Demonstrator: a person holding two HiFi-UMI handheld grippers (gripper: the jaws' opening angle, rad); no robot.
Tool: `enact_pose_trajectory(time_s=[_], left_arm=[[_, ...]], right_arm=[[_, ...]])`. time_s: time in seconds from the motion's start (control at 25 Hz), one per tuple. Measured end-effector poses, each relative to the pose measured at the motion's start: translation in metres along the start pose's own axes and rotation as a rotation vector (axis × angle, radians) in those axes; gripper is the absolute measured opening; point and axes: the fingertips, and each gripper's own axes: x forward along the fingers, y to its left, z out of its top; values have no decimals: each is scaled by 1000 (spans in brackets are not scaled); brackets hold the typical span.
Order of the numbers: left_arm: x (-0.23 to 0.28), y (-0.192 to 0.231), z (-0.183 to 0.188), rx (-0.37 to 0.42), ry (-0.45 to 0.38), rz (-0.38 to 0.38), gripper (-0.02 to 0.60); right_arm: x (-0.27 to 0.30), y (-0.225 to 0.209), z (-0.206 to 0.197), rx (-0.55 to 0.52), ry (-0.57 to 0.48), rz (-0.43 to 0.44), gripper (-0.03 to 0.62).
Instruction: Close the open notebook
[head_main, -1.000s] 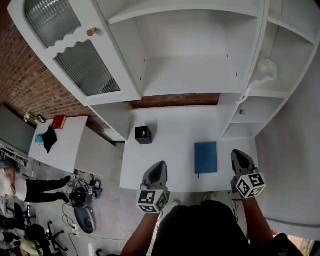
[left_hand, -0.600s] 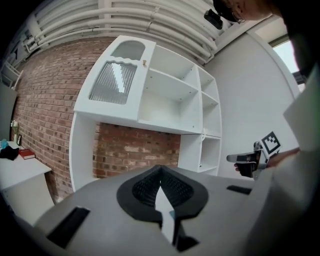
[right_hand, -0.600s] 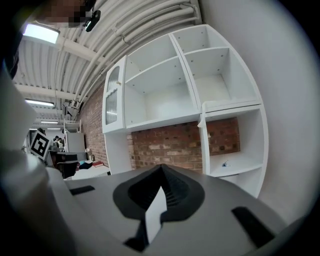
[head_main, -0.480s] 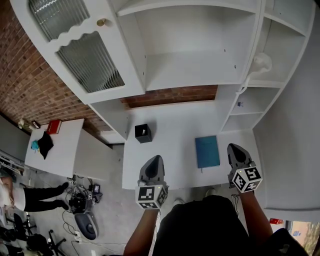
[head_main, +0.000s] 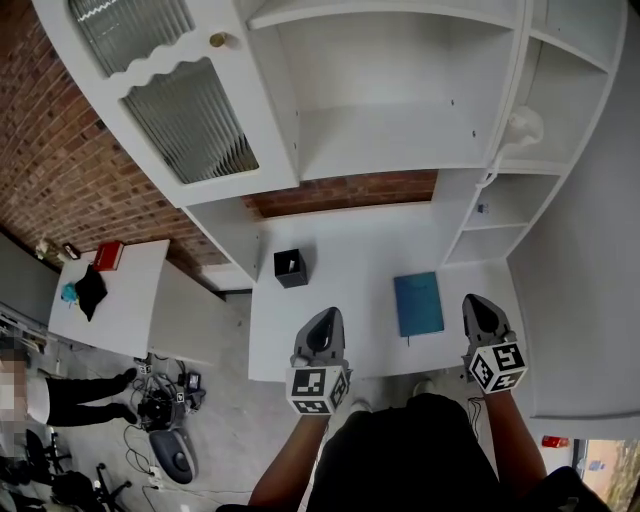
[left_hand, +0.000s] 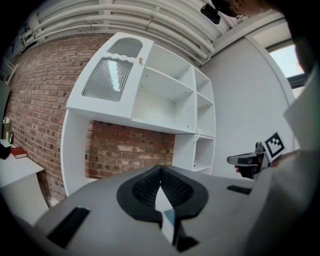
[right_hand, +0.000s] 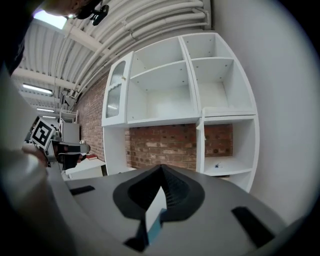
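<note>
Notebook (head_main: 418, 304) lies shut on the worktop (head_main: 350, 255).
Left gripper (head_main: 324, 320) and right gripper (head_main: 482, 305) flank it, jaws pressed together, empty; their bodies hide it in both gripper views.

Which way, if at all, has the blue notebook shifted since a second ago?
No. The blue notebook keeps its place right of the black box on the desk.

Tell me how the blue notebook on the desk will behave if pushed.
The blue notebook lies flat and closed on the smooth white desk, so it would probably slide, not tip or roll. It looks thin, so likely light. Its straight edges suggest a fairly stiff cover.
</note>
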Motion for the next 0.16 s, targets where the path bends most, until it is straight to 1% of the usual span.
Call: enact_pose_trajectory(time_s=[0.16], left_arm=[[-1,-8,-4,22,14,-23,8]], right_arm=[[-4,9,1,-10,-8,-1,-3]])
